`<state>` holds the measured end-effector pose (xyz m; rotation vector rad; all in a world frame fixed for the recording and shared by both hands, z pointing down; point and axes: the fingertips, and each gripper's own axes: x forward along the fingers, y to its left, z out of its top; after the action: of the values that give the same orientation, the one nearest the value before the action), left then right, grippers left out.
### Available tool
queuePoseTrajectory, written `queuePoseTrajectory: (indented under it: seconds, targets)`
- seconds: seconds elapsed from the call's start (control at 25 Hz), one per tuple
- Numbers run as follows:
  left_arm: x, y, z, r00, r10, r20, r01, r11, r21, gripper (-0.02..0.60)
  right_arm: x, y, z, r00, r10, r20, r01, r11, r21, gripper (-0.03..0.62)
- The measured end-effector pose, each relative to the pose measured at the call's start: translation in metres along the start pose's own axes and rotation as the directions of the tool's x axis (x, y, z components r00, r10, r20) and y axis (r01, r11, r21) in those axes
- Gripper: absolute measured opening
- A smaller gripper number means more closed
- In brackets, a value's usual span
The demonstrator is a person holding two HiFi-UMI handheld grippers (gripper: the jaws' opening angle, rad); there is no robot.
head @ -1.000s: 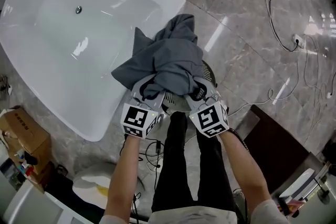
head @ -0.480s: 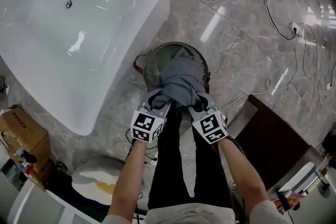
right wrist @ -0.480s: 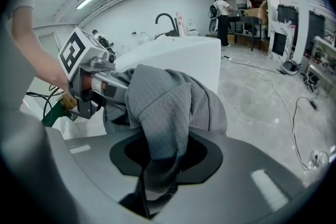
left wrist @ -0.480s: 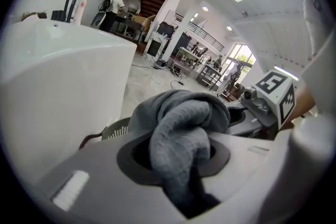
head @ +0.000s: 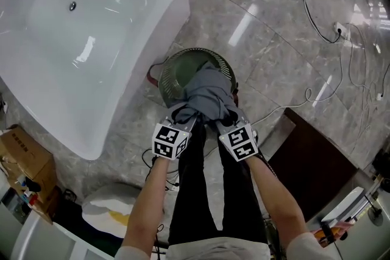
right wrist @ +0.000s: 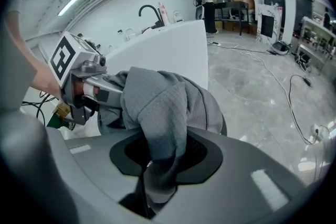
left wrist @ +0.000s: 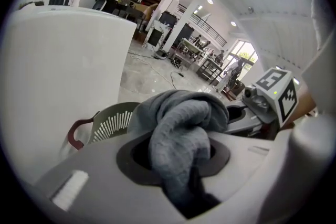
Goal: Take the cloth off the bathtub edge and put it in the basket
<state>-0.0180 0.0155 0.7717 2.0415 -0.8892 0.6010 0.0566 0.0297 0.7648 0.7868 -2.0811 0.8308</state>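
Grey cloth (head: 207,91) over green basket (head: 169,76)

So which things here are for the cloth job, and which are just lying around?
For the job:
- grey cloth
- green basket
- bathtub
- left hand-held gripper and right hand-held gripper, both clamped on the cloth

Just lying about:
- floor cables
- cardboard box
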Motion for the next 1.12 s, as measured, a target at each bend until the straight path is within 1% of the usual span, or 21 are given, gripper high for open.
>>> queuePoseTrajectory:
  seconds: [0.24, 0.4, 0.52, 0.6, 0.72, 0.92, 1.04, 1.12]
  targets:
    - [0.018, 0.028, -0.004, 0.999, 0.036, -0.026, -0.037, 0.998, -0.056, 0.172, 0.031, -0.015, 0.004, 0.999, -0.027, -0.021, 0.029, 0.994, 0.109, 0.106]
    - [0.032, 0.052, -0.007, 0.998, 0.054, -0.044, -0.057, 0.996, -0.061, 0.174, 0.058, -0.025, 0.008, 0.999, -0.028, -0.027, 0.032, 0.988, 0.154, 0.106]
    - [0.043, 0.068, -0.01, 0.998, 0.057, -0.031, -0.059, 0.996, -0.066, 0.175, 0.075, -0.031, 0.008, 1.0, -0.02, 0.006, 0.018, 0.983, 0.182, 0.106]
    - [0.05, 0.079, -0.011, 0.998, 0.055, -0.019, -0.056, 0.996, -0.065, 0.175, 0.088, -0.036, 0.008, 1.0, -0.015, 0.027, 0.009, 0.982, 0.19, 0.107]
    - [0.06, 0.094, -0.02, 0.998, 0.056, -0.023, -0.058, 0.996, -0.063, 0.176, 0.107, -0.041, 0.004, 0.999, -0.007, 0.036, 0.0, 0.981, 0.192, 0.107]
    - [0.076, 0.103, -0.035, 0.998, 0.055, -0.042, -0.058, 0.995, -0.085, 0.181, 0.123, -0.05, -0.01, 1.0, -0.003, 0.015, 0.0, 0.981, 0.194, 0.107]
    - [0.084, 0.104, -0.033, 0.998, 0.05, -0.036, -0.054, 0.993, -0.102, 0.181, 0.123, -0.059, -0.01, 1.0, -0.015, 0.024, 0.01, 0.982, 0.19, 0.107]
    - [0.089, 0.102, -0.023, 0.999, 0.045, -0.007, -0.046, 0.992, -0.12, 0.183, 0.12, -0.07, -0.004, 0.998, -0.04, 0.054, 0.029, 0.982, 0.186, 0.107]
